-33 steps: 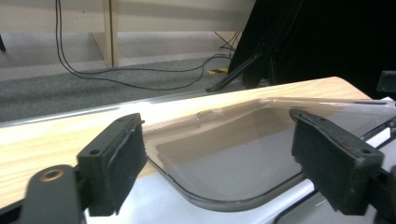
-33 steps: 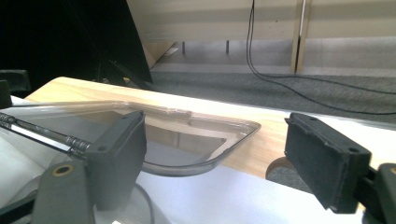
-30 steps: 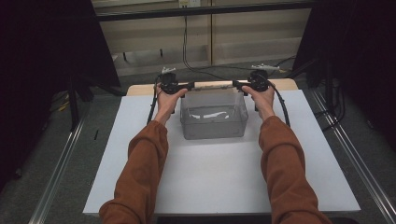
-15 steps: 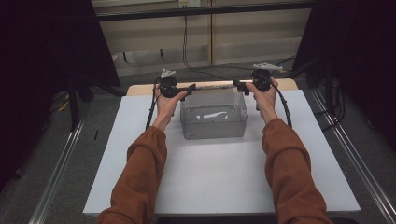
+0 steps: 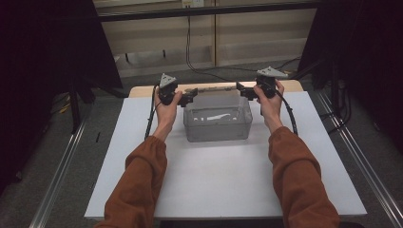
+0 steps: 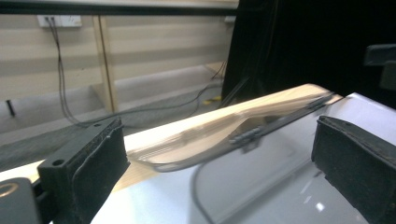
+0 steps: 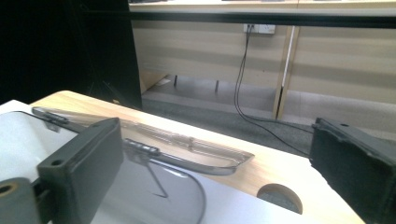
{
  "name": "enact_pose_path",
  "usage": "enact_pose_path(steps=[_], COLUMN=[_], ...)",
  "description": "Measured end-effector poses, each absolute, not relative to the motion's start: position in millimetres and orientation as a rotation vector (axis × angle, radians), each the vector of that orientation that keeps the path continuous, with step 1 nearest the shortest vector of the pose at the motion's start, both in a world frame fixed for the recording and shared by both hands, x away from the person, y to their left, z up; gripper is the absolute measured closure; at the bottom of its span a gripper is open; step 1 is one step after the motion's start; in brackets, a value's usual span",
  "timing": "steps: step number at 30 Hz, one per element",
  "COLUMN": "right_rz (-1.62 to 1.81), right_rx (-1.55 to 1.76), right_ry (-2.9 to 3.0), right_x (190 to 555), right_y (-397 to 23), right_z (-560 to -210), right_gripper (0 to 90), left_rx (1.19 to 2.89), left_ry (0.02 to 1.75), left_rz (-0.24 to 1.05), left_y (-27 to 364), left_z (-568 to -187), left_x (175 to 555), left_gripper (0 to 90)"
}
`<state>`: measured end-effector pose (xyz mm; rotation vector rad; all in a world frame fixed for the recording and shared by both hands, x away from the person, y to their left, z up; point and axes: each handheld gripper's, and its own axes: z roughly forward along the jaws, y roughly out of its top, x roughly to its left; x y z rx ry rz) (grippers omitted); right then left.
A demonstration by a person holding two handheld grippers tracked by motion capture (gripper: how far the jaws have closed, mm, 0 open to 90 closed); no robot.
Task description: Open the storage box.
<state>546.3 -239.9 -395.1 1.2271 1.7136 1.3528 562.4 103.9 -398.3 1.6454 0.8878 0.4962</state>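
The clear plastic rectangular bin (image 5: pixel 217 118) stands near the far edge of the white-covered tabletop (image 5: pixel 218 185) and is the one obstacle on it. The whole near stretch of the tabletop lies bare, with free passage to either side of the bin. The left tongs (image 5: pixel 190 96) and right tongs (image 5: pixel 240 89) hang open at its far corners, nothing between their pads; little room lies behind the bin before the wooden edge (image 7: pixel 280 172).
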Motion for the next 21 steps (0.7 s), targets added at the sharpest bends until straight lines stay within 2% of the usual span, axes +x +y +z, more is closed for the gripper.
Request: enact_pose_path(steps=[8,21], right_rz=[1.379,1.369], right_rx=[1.187,1.154], right_ry=[1.671,1.641], right_x=[529.4,501.5], right_y=[-237.7,-244.7], right_z=[-390.3,-390.7], right_gripper=[1.0,0.0], left_rx=[1.623,1.590], left_ry=[0.869,0.849], left_rz=[0.556,0.562], left_y=[112.1,120.7], left_z=[-399.2,-395.2], left_x=[547.1,522.2], left_gripper=[3.2,3.2])
